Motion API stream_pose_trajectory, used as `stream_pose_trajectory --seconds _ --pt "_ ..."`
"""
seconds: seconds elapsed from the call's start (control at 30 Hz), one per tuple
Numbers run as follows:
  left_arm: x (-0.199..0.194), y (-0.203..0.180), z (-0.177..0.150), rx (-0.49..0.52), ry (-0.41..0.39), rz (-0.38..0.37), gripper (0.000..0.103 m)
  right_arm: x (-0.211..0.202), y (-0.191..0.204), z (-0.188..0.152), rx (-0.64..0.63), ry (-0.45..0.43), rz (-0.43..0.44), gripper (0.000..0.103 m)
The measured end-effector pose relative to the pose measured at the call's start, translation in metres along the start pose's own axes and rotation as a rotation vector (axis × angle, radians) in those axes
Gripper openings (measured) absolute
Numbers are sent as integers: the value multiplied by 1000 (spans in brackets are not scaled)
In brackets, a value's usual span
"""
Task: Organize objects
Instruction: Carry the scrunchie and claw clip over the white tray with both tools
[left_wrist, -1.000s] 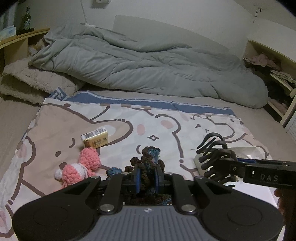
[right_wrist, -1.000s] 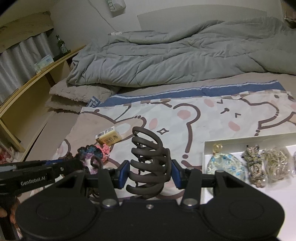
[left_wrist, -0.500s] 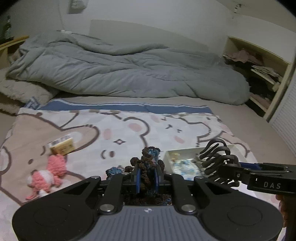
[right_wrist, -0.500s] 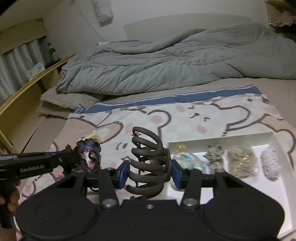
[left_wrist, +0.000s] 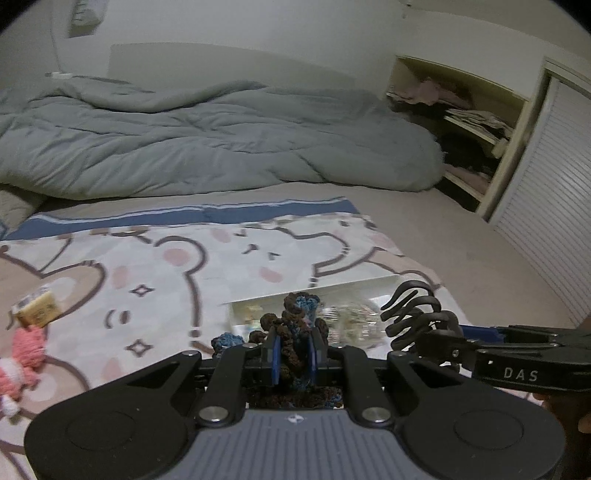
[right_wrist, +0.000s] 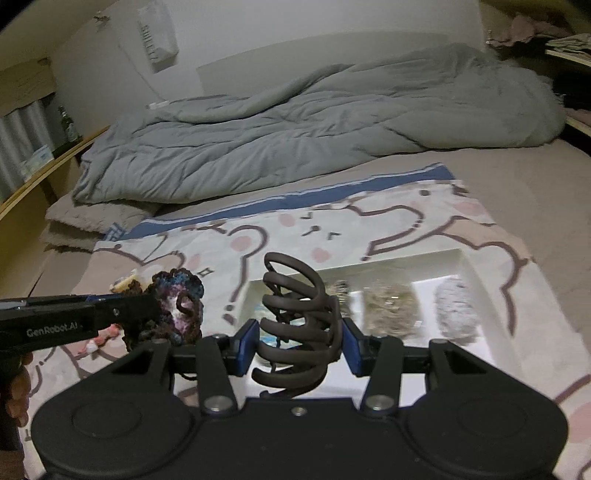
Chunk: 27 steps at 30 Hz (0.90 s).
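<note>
Both grippers carry loads toward the white tray (right_wrist: 476, 280) ahead. Left gripper (left_wrist: 293, 352) pinches a crocheted scrunchie (left_wrist: 295, 325); right gripper (right_wrist: 301, 341) clamps a brown claw clip (right_wrist: 295, 325) sideways, likely for sorting.

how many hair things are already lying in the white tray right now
4 visible: a blue-patterned one largely hidden behind the claw clip, a dark speckled scrunchie, a beige scrunchie and a pale fuzzy one, in a row in the white tray. More may be hidden.
</note>
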<state>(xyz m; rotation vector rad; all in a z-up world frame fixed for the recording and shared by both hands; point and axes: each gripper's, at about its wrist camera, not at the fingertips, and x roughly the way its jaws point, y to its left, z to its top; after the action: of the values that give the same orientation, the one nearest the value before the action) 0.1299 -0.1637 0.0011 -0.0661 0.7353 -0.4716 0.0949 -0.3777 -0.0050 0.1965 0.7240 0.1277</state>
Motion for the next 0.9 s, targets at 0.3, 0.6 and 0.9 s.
stream_pose_trajectory --seconds 0.3,0.6,0.9 --pt "30 -43 -1 14 31 -86 15 -11 -47 -7 7 6 -51 49" --pt "70 -87 -12 41 106 -152 15 -2 -84 -20 -21 92 -111 49" --pt "115 -126 -35 130 225 -180 15 20 -120 -36 -7 237 -158 49"
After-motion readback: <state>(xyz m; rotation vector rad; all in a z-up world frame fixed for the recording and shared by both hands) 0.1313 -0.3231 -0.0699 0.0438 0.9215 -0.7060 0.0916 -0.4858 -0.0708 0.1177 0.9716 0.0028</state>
